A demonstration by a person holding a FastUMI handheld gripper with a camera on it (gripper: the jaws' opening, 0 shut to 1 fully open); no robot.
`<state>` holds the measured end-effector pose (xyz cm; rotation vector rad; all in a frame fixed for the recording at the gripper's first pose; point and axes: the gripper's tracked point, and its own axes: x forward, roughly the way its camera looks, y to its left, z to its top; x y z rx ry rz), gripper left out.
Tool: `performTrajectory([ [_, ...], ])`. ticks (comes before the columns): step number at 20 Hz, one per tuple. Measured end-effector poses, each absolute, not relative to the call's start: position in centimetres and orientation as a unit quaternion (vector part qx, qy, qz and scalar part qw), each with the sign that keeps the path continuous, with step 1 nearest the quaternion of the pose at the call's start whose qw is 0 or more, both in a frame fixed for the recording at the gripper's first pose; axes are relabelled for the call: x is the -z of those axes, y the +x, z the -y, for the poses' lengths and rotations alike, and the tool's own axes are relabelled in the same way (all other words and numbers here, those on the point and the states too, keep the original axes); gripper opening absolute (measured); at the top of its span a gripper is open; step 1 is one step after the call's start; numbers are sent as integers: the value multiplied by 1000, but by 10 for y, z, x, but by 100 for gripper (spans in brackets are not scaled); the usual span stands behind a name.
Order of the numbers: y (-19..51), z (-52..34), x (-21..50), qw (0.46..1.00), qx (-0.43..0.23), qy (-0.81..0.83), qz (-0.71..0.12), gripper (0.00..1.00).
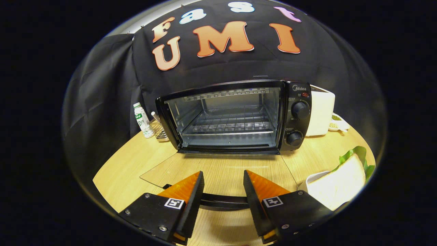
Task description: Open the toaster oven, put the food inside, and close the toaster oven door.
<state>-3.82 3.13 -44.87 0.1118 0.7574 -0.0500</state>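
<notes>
Glass of the oven door [218,171] lies flat on the bench [129,164], fully lowered, and its dark handle [222,201] runs across just behind my tool's fingertips. So I judge the first step, opening, as done. The toaster oven [235,116] stands toward the far edge of the bench, its chamber empty, with the wire rack [228,124] in place inside.

My tool [223,189] is open. The two fingers stand apart with the handle showing in the gap between them, and they press on nothing.

The food, which looks like a sandwich [344,181] with green leaf on a white plate [312,179], sits at the right edge of the bench, near my right finger. For the next move I would turn the tool to the right, put the fingers around the sandwich and close gently, because soft bread may crush. After that comes the carry over the lowered door to the rack.

On writing: the oven panel carries the brand "Midea" above the two knobs [300,110]. A small bottle [142,119] stands left of the oven; its label is too small for me to read.
</notes>
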Motion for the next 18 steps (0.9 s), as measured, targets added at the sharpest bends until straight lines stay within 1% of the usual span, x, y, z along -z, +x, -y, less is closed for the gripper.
performTrajectory([
  [3,-49,-30,468,916,24,56,-396,69],
  [7,-51,-26,466,919,22,59,-390,68],
  [10,-53,-14,455,920,21,59,-387,68],
  [12,-53,2,432,928,22,50,-369,70],
  [16,-59,30,387,935,18,57,-350,83],
  [17,-61,38,376,936,18,61,-347,88],
  [18,-64,48,367,936,20,60,-345,89],
])
